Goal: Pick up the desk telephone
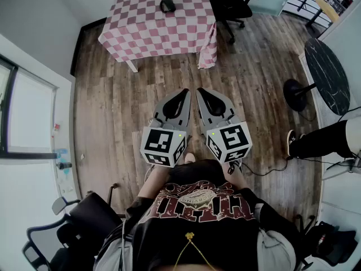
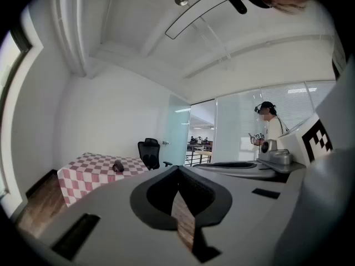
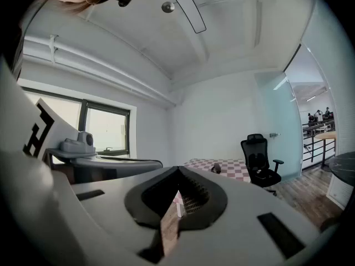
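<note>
Black, seemingly hard-plastic desk telephone (image 1: 167,3), on checked table (image 1: 146,30) well ahead of left gripper (image 1: 184,93) and right gripper (image 1: 199,93), both closed empty; probably light, rigid, slippery: grasp handset's middle.

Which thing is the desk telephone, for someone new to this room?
At the far end of the wooden floor, a table under a pink-and-white checked cloth stands beside a black office chair. The desk telephone is the small dark lump near its far edge, the only thing on the cloth.
</note>
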`<state>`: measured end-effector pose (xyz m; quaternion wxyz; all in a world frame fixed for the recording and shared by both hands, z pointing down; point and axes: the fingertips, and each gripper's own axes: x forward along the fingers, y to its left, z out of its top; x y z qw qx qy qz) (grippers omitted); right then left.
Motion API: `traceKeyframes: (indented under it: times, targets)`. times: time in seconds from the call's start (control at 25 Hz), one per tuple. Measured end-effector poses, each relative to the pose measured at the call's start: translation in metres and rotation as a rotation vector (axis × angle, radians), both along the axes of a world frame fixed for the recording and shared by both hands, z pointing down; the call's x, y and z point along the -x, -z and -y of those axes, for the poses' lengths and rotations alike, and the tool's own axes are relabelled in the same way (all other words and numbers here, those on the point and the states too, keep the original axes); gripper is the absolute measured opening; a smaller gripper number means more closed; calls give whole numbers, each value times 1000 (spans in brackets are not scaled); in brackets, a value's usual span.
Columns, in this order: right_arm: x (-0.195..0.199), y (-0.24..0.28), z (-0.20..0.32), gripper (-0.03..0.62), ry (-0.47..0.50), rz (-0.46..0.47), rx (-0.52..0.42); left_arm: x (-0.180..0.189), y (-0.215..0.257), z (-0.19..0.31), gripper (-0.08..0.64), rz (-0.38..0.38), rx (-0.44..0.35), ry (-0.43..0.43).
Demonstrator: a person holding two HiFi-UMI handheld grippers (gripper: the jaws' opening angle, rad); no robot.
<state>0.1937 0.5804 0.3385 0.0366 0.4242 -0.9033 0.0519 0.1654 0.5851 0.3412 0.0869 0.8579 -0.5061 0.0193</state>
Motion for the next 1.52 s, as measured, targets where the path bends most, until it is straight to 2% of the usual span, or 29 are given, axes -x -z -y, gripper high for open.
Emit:
traceKeyframes:
  times: [0.08,0.28,0.56,0.76,1.12,1.52]
  targets:
    - [-3,0,7,17,1,0,-5,-3,-1,5,2,2,-2,3]
    - [-8,-4,20,17,1,9,0,-10,-4,15,2,70,-17,10]
    - [-5,-11,40,18,-16,9,3,-7,-11,38,2,45,-2,-16]
    - [5,-13,73,18,-39,-1,0,3,-14,75,2,38,-5,-46]
    - [42,-4,152,18,-57,-3,-8,41,-8,156,2,31,-5,-67]
    - [83,-14,216,18,-68,10,18,82,-17,219,2,29,9,-84]
